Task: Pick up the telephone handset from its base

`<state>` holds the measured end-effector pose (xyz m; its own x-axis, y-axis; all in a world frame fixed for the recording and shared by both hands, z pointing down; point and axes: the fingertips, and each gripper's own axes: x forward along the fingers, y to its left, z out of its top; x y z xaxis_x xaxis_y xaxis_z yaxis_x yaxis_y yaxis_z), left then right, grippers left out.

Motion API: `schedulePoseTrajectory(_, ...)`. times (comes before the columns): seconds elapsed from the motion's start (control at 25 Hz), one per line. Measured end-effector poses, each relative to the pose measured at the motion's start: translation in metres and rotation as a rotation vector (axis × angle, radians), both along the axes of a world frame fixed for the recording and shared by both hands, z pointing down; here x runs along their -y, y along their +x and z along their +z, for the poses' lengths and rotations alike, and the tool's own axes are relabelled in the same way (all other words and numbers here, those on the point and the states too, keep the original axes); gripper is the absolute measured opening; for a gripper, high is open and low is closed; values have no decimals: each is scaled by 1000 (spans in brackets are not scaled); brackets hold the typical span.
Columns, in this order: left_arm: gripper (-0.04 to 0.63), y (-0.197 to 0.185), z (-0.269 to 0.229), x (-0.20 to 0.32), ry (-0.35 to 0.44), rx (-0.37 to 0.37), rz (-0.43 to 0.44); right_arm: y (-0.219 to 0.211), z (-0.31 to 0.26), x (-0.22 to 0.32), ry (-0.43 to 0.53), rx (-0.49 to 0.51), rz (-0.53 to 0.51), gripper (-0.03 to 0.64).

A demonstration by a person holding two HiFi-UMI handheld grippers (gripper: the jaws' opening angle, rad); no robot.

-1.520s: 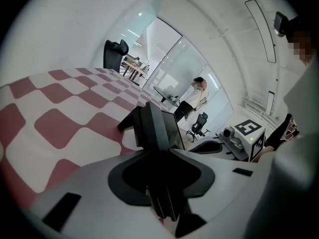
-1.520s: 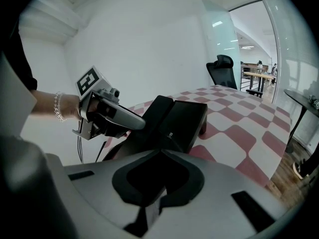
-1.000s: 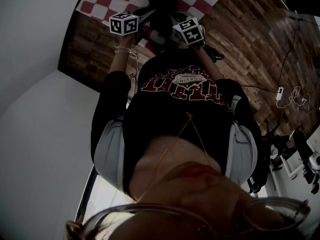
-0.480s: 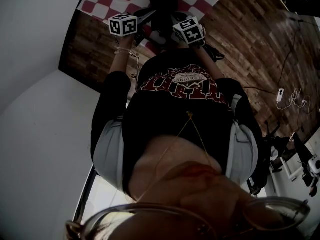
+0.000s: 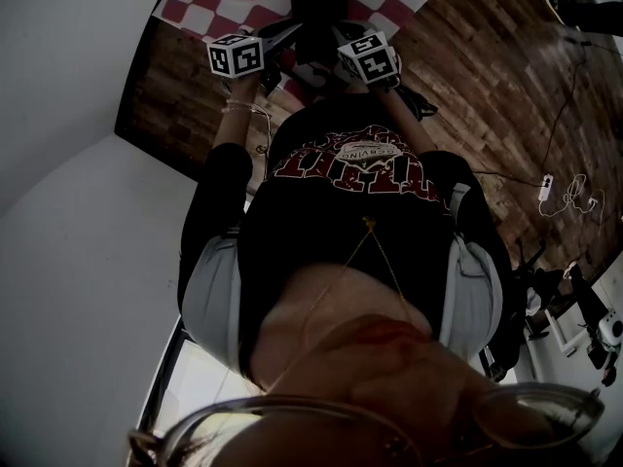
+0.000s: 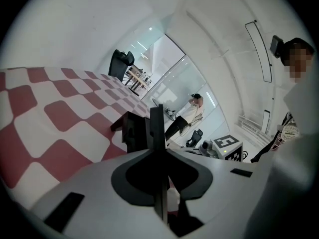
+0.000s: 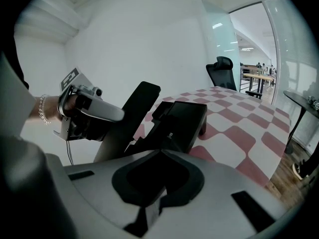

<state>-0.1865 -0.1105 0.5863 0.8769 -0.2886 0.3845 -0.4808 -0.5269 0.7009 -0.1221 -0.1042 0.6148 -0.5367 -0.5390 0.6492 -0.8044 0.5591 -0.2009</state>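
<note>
The black telephone base (image 7: 182,121) sits on the red-and-white checked table (image 7: 239,128). The long black handset (image 7: 132,118) is tilted up off the base's left side, and my left gripper (image 7: 107,114) is shut on it from the left. In the left gripper view the handset (image 6: 157,128) shows edge-on as a thin black strip between the jaws, with the base (image 6: 132,133) behind it. My right gripper (image 7: 152,213) hangs just short of the base, its jaws together with nothing between them. In the head view both grippers (image 5: 287,35) (image 5: 336,42) flank the phone (image 5: 316,3).
A black office chair (image 7: 222,71) stands beyond the table's far end. The table edge drops to a wooden floor (image 5: 487,86), where a power strip and cables (image 5: 545,183) lie. A person (image 6: 189,113) stands far off behind glass.
The left gripper's marker cube has shifted slightly left and rolled a little with the handset. The right gripper has kept still.
</note>
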Motion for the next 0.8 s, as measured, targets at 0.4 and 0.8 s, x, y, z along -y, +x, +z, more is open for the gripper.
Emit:
schedulePoseTrajectory(0.4,75,-8,-27,-2,5,-67,-51,1,2,3,20,7,-4,17)
schedulePoseTrajectory(0.8,75,-9,-47,-4,37,-66,-44,2,3,6,25,3,-5,17)
